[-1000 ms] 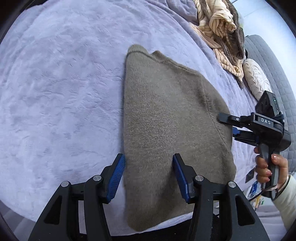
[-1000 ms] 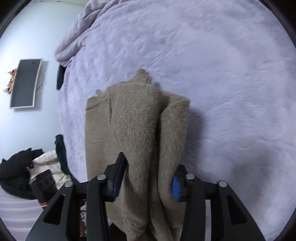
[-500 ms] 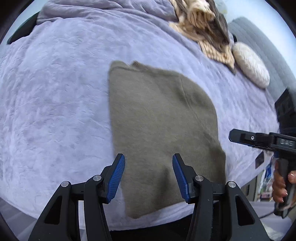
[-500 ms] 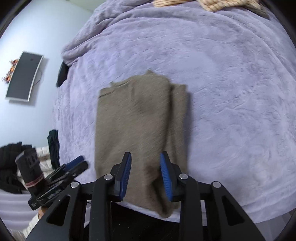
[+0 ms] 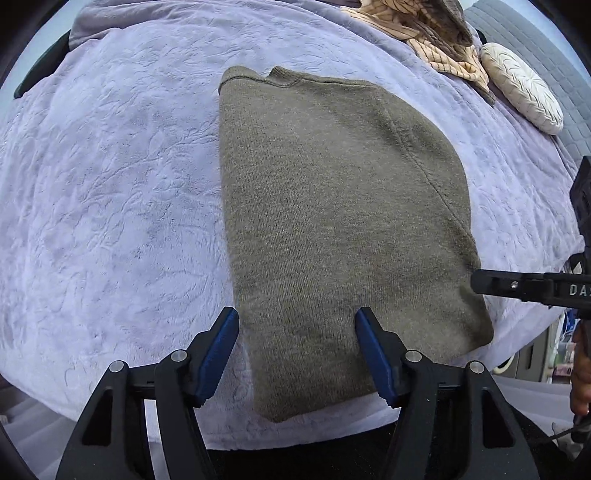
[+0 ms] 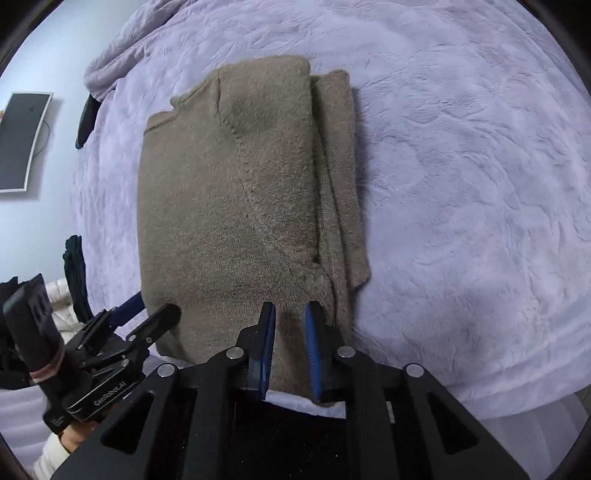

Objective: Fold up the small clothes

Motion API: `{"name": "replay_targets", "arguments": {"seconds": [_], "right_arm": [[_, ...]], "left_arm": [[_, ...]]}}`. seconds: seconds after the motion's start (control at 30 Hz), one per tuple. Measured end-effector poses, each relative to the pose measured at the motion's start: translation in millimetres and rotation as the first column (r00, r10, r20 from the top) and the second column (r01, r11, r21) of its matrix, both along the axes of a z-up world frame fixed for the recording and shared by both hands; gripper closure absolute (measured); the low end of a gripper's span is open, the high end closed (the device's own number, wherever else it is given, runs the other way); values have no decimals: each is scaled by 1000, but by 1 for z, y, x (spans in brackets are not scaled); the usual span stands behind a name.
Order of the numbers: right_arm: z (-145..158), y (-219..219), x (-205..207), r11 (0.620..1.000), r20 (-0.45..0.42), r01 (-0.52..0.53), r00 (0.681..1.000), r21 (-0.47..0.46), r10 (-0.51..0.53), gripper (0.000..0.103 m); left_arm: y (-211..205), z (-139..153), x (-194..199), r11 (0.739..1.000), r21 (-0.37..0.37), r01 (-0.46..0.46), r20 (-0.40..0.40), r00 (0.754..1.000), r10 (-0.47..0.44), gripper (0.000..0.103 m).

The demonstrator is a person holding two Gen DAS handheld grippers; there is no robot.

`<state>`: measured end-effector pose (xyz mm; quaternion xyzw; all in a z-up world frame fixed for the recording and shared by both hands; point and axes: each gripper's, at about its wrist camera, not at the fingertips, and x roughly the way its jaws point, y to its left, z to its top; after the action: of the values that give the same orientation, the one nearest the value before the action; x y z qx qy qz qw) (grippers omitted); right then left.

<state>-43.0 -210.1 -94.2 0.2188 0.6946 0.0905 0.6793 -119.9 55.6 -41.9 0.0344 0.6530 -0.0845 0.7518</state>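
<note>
An olive-brown knit sweater (image 5: 332, 206) lies folded lengthwise on the lavender blanket (image 5: 110, 184), its collar at the far end. My left gripper (image 5: 295, 325) is open and empty above the sweater's near hem. In the right wrist view the same sweater (image 6: 229, 199) shows a sleeve folded along its right side. My right gripper (image 6: 290, 325) hovers over the near hem with its jaws a narrow gap apart and nothing between them. Each gripper also shows in the other's view: the right gripper (image 5: 517, 286) and the left gripper (image 6: 140, 317).
A striped beige garment (image 5: 424, 29) and a round white cushion (image 5: 524, 92) lie at the far right of the bed. The bed edge runs just below the sweater's hem. A wall screen (image 6: 22, 140) and a pile of dark clothes (image 6: 74, 273) are at the left.
My right gripper let go of the sweater's sleeve side, which now lies flat, and its jaws narrowed. Both grippers pulled back toward the near hem. The left stayed open.
</note>
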Motion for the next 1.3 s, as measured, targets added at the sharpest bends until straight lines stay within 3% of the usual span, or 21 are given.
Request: {"name": "replay_targets", "arguments": {"seconds": [0.1, 0.17, 0.23, 0.3, 0.4, 0.5, 0.57, 0.6, 0.7, 0.8, 0.9, 0.93, 1.07, 1.3], "right_arm": [[14, 0, -3, 997, 7, -26, 1000, -77, 26, 69], [24, 2, -3, 996, 20, -24, 999, -81, 26, 63], [31, 1, -5, 997, 24, -13, 1000, -70, 15, 47], [36, 4, -8, 997, 26, -9, 1000, -79, 11, 42], [39, 11, -9, 995, 27, -27, 999, -98, 30, 41], [43, 19, -8, 991, 28, -56, 998, -125, 60, 41], [48, 25, -7, 988, 36, -68, 997, -138, 74, 40], [49, 27, -7, 988, 40, -72, 996, -140, 79, 40], [57, 30, -5, 986, 59, -77, 994, -150, 87, 24], [65, 34, -4, 979, 92, -87, 990, -185, 105, 22], [75, 40, -4, 961, 142, -107, 979, -255, 147, 10], [78, 42, -4, 955, 157, -111, 975, -274, 159, 0], [82, 43, -6, 953, 187, -101, 970, -285, 158, 0], [77, 41, -9, 951, 137, -93, 981, -294, 138, 0]], "left_arm": [[-2, 9, -4, 1000, 9, 3, 7, 1000, -3, 37], [-4, 14, -6, 1000, 10, 8, 12, 1000, -8, 37], [-5, 19, -6, 1000, 5, 11, 14, 1000, -11, 37], [-8, 22, -6, 1000, -5, 12, 10, 1000, -12, 37], [-11, 28, -6, 1000, 4, 9, 29, 1000, -9, 27], [-14, 35, -4, 1000, -2, 1, 45, 999, -1, 27], [-14, 38, -2, 1000, 4, -10, 44, 999, 9, 15], [-15, 39, -1, 1000, 13, -15, 44, 999, 14, 1], [-17, 42, -1, 999, 34, -22, 60, 998, 20, 1], [-18, 41, -1, 999, 36, -30, 57, 998, 28, 1], [-18, 39, -2, 998, 41, -36, 46, 998, 34, 1], [-18, 40, -2, 998, 39, -39, 48, 998, 37, 1], [-20, 45, -5, 996, 82, -44, 76, 996, 38, 1], [-15, 46, -6, 993, 98, -70, 63, 996, 64, 1]]}}
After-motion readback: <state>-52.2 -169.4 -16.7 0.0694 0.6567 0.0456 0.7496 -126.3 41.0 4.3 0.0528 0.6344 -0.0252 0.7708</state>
